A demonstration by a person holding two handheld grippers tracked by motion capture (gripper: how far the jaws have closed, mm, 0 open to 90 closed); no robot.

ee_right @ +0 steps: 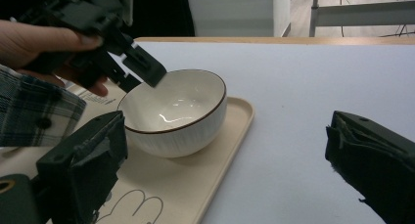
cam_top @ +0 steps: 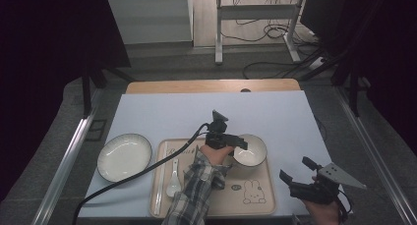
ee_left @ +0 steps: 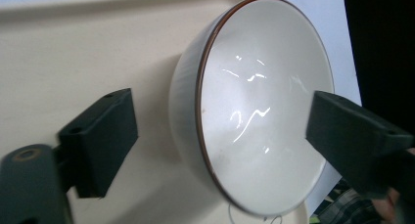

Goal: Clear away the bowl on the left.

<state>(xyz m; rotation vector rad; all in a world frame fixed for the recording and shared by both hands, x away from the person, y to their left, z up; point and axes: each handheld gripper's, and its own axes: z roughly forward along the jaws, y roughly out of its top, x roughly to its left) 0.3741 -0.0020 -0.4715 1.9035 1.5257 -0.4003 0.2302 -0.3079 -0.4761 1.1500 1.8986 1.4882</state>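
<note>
A white bowl (cam_top: 251,150) with a brown rim stands at the back right of a beige tray (cam_top: 260,205). My left gripper (cam_top: 236,144) is at the bowl's left side. In the left gripper view the bowl (ee_left: 259,111) lies between the jaws of that gripper (ee_left: 222,131), which is open: one jaw is outside the wall, the other over the inside. In the right gripper view the bowl (ee_right: 176,114) is empty and the left gripper (ee_right: 139,70) reaches over its near-left rim. My right gripper (cam_top: 296,169) is open and empty at the table's front right, off the tray, and shows wide apart (ee_right: 230,165).
A white spoon (cam_top: 173,178) lies on the tray's left half, with a rabbit drawing (cam_top: 253,191) at its front right. A white plate (cam_top: 124,156) sits on the pale blue mat (cam_top: 162,112) left of the tray. Table legs and cables stand beyond the far edge.
</note>
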